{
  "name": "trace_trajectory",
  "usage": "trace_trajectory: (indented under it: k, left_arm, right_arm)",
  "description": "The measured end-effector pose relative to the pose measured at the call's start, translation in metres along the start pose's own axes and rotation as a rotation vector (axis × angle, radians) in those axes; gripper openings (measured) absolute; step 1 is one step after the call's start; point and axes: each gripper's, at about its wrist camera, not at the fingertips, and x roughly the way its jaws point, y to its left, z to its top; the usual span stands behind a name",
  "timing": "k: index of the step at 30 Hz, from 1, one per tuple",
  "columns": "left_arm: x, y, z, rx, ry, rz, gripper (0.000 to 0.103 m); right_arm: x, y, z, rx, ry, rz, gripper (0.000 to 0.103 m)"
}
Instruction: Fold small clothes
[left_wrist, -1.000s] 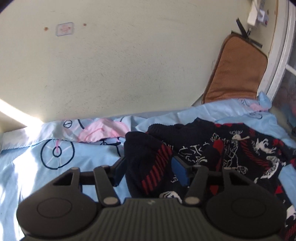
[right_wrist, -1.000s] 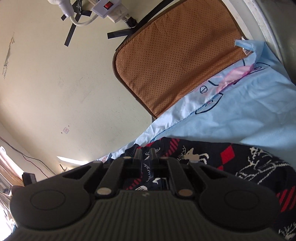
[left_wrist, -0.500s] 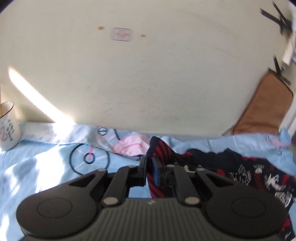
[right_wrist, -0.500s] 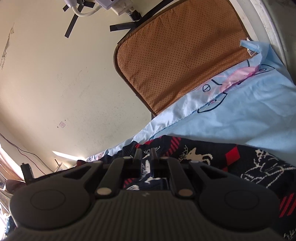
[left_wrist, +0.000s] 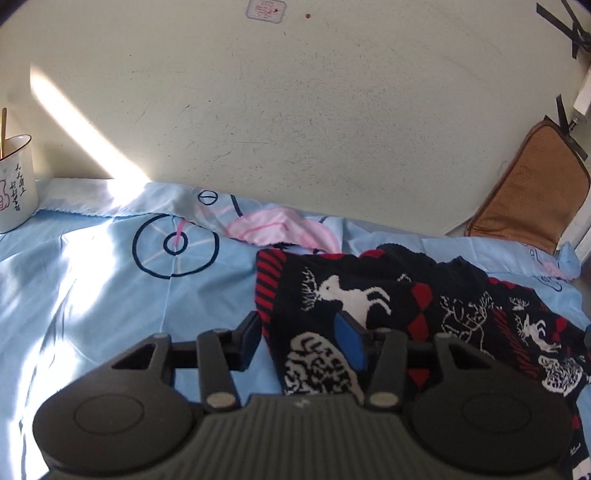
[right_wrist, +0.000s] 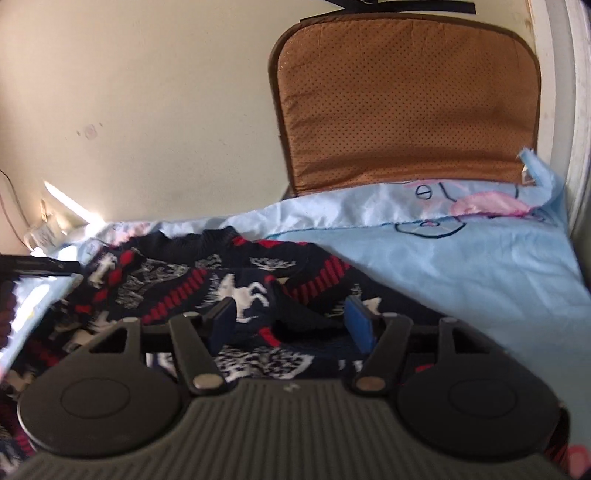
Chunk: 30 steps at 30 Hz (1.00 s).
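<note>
A small dark navy knitted sweater (left_wrist: 369, 295) with red stripes and white reindeer lies rumpled on a light blue printed sheet (left_wrist: 92, 295). My left gripper (left_wrist: 301, 341) is open, its jaws astride the sweater's left edge with a fold lying between them. In the right wrist view the same sweater (right_wrist: 229, 280) lies spread in front. My right gripper (right_wrist: 290, 326) is open just above the cloth, and holds nothing.
A white mug (left_wrist: 14, 192) with a spoon stands at the far left by the wall. A brown cushion (right_wrist: 406, 99) leans on the wall at the right, by a white window frame (right_wrist: 580, 110). A pink printed patch (left_wrist: 273, 229) lies behind the sweater.
Both grippers have opened and let go of the sweater. The left one had shut on the sleeve and carried it left; the sweater now lies on the sheet.
</note>
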Motion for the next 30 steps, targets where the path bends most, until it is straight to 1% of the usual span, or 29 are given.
trace_trajectory:
  k: [2, 3, 4, 5, 6, 7, 8, 9, 10, 11, 12, 13, 14, 15, 17, 18, 20, 21, 23, 24, 25, 26, 27, 29, 30]
  left_arm:
    - [0.008, -0.007, -0.005, 0.037, 0.007, 0.067, 0.044]
    - [0.014, -0.007, -0.009, 0.047, 0.020, 0.099, 0.045]
    - [0.015, -0.006, -0.012, 0.050, 0.004, 0.104, 0.048]
    - [0.014, -0.005, -0.015, 0.056, -0.010, 0.106, 0.049]
    - [0.011, -0.004, -0.017, 0.055, -0.018, 0.108, 0.051]
    - [0.009, -0.002, -0.018, 0.049, -0.022, 0.105, 0.052]
    - [0.007, 0.000, -0.019, 0.040, -0.025, 0.101, 0.052]
    - [0.003, 0.004, -0.019, 0.025, -0.030, 0.103, 0.053]
    - [0.000, 0.006, -0.020, 0.011, -0.037, 0.107, 0.053]
    - [-0.006, 0.009, -0.020, -0.011, -0.054, 0.114, 0.053]
    - [-0.012, 0.011, -0.019, -0.028, -0.068, 0.118, 0.052]
    - [-0.018, 0.011, -0.018, -0.041, -0.080, 0.119, 0.052]
    - [-0.023, 0.010, -0.017, -0.051, -0.091, 0.116, 0.052]
    - [-0.029, 0.008, -0.016, -0.055, -0.098, 0.112, 0.052]
    - [-0.039, -0.001, -0.016, -0.047, -0.113, 0.086, 0.052]
    - [-0.044, -0.008, -0.016, -0.040, -0.117, 0.065, 0.053]
    - [-0.049, -0.023, -0.019, -0.030, -0.113, 0.007, 0.053]
    - [-0.048, -0.031, -0.021, -0.028, -0.106, -0.025, 0.053]
    - [-0.045, -0.047, -0.027, -0.022, -0.088, -0.069, 0.054]
    - [-0.041, -0.055, -0.033, -0.016, -0.078, -0.080, 0.054]
    - [-0.037, -0.062, -0.038, -0.011, -0.071, -0.089, 0.054]
    - [-0.032, -0.067, -0.043, -0.002, -0.068, -0.099, 0.054]
    - [-0.027, -0.071, -0.049, 0.014, -0.069, -0.100, 0.054]
    - [-0.021, -0.076, -0.059, 0.054, -0.083, -0.079, 0.054]
    - [-0.018, -0.077, -0.063, 0.079, -0.089, -0.063, 0.054]
  right_arm:
    - [0.013, -0.004, 0.001, -0.022, 0.017, -0.077, 0.024]
    - [0.022, -0.012, 0.003, 0.009, 0.033, -0.132, 0.006]
    - [0.025, -0.023, 0.005, 0.054, 0.030, -0.182, 0.006]
    - [0.025, -0.037, 0.006, 0.123, 0.015, -0.237, 0.006]
    - [0.021, -0.052, 0.006, 0.199, 0.006, -0.266, 0.011]
    - [0.017, -0.064, 0.005, 0.265, -0.007, -0.267, 0.011]
    - [0.004, -0.077, 0.001, 0.358, -0.036, -0.234, 0.011]
    - [-0.011, -0.086, -0.003, 0.421, -0.064, -0.179, 0.012]
    - [-0.026, -0.092, -0.008, 0.467, -0.090, -0.129, 0.013]
    - [-0.040, -0.097, -0.014, 0.498, -0.109, -0.098, 0.015]
    - [-0.061, -0.098, -0.023, 0.533, -0.129, -0.072, 0.019]
    - [-0.075, -0.099, -0.032, 0.558, -0.136, -0.052, 0.025]
    - [-0.087, -0.101, -0.040, 0.585, -0.138, -0.026, 0.028]
    - [-0.101, -0.100, -0.053, 0.633, -0.139, 0.020, 0.031]
    - [-0.118, -0.097, -0.074, 0.717, -0.136, 0.091, 0.032]
    - [-0.124, -0.094, -0.085, 0.760, -0.140, 0.123, 0.034]
    - [-0.127, -0.088, -0.104, 0.849, -0.132, 0.181, 0.039]
    - [-0.127, -0.083, -0.113, 0.903, -0.133, 0.225, 0.041]
    - [-0.118, -0.074, -0.122, 0.976, -0.140, 0.273, 0.048]
    - [-0.111, -0.069, -0.125, 1.012, -0.146, 0.277, 0.055]
    - [-0.105, -0.065, -0.126, 1.030, -0.160, 0.263, 0.065]
    - [-0.099, -0.062, -0.126, 1.040, -0.178, 0.245, 0.067]
    - [-0.090, -0.060, -0.123, 1.047, -0.206, 0.223, 0.066]
    - [-0.077, -0.060, -0.118, 1.073, -0.238, 0.216, 0.066]
    - [-0.072, -0.064, -0.113, 1.095, -0.264, 0.191, 0.067]
